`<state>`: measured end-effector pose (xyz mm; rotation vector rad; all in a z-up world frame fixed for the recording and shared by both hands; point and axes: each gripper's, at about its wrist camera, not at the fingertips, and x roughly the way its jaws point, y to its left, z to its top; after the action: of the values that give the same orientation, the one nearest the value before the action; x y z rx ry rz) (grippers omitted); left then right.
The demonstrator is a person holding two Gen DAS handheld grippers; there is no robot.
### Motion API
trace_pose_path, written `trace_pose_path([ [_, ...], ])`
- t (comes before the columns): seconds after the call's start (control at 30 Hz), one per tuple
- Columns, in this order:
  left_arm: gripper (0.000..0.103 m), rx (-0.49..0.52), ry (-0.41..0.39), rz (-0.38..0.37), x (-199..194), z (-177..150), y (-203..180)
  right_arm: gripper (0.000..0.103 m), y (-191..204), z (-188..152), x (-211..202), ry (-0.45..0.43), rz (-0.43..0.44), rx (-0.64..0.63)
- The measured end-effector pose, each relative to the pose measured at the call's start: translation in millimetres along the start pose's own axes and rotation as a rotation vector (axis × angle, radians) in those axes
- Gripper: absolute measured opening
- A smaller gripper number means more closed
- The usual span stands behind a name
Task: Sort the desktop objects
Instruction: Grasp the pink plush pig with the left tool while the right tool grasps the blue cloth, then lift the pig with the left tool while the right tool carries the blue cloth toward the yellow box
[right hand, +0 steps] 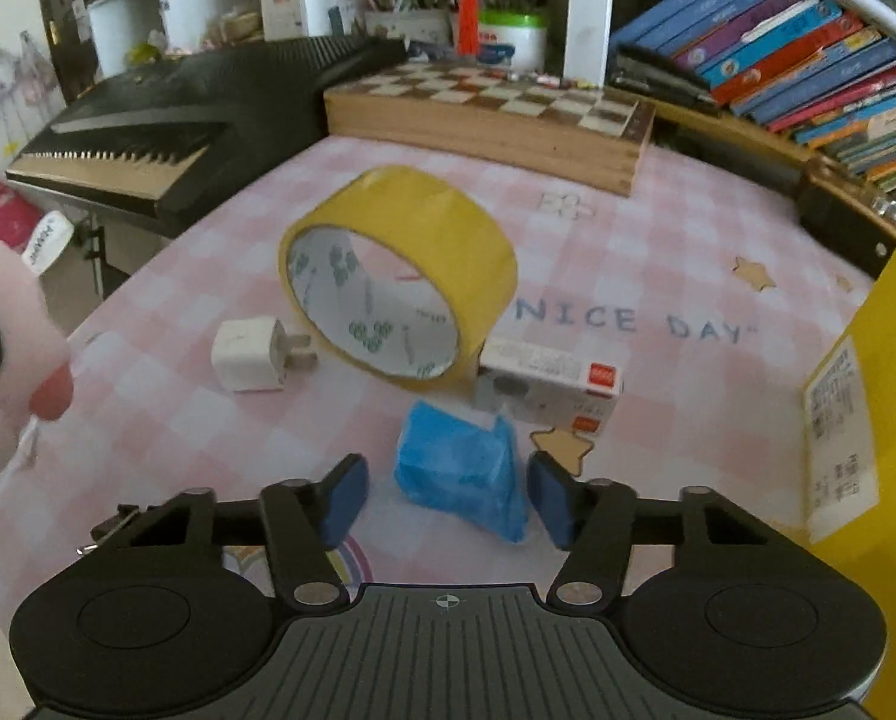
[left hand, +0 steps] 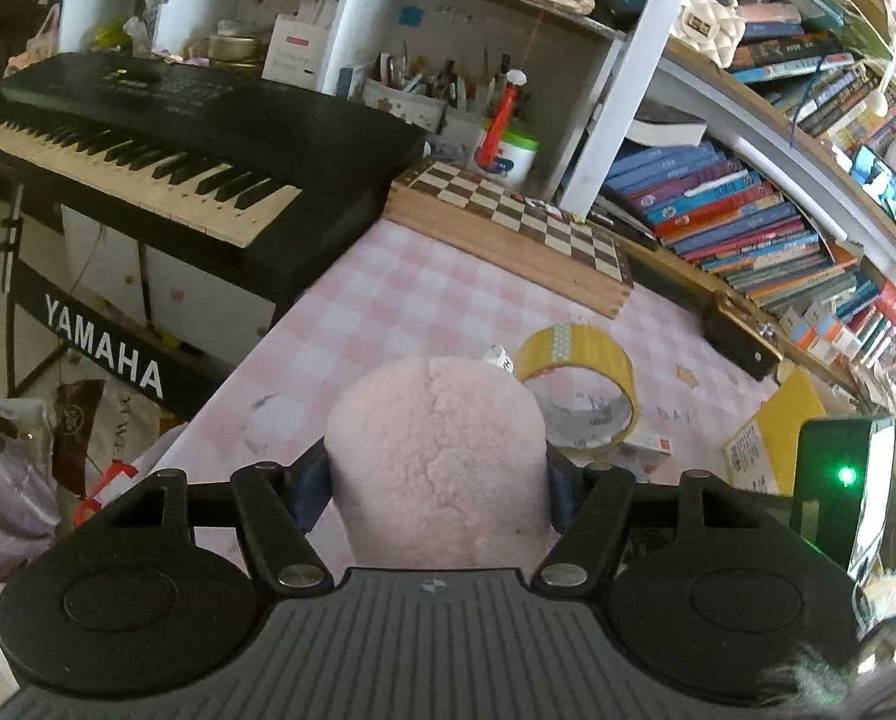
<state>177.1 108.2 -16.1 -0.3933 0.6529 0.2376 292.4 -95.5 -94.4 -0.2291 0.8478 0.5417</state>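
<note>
My left gripper (left hand: 436,489) is shut on a pink plush toy (left hand: 439,468) and holds it above the pink checked desk (left hand: 388,300). The toy also shows at the left edge of the right wrist view (right hand: 4,354). My right gripper (right hand: 448,495) is open, its blue pads either side of a crumpled blue packet (right hand: 463,468) lying on the desk. Beyond it stand a yellow tape roll (right hand: 400,276) on its edge, leaning on a small white box (right hand: 550,384), and a white charger plug (right hand: 256,354) to the left.
A wooden chessboard box (right hand: 490,114) lies at the back of the desk. A Yamaha keyboard (left hand: 166,138) stands to the left. Bookshelves (left hand: 748,204) run along the right. A yellow box (right hand: 868,396) stands at the right edge. Pen holders (left hand: 424,96) sit behind the chessboard.
</note>
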Motion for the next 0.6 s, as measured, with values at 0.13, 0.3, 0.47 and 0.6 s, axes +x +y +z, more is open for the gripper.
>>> trace_pose_path([
  [0.13, 0.064, 0.0, -0.017, -0.005, -7, -1, 1, 0.039, 1, -2, -7, -0.019, -0.001, -0.009],
  [0.3, 0.064, 0.009, -0.04, -0.027, -16, 2, -1, 0.039, 0, 1, -24, -0.049, 0.014, 0.001],
  [0.47, 0.064, 0.023, -0.054, -0.06, -26, 3, -4, 0.039, -3, 5, -47, -0.066, 0.046, 0.027],
  [0.6, 0.064, 0.037, -0.059, -0.099, -36, 3, -6, 0.039, -3, 4, -74, -0.087, 0.065, 0.035],
])
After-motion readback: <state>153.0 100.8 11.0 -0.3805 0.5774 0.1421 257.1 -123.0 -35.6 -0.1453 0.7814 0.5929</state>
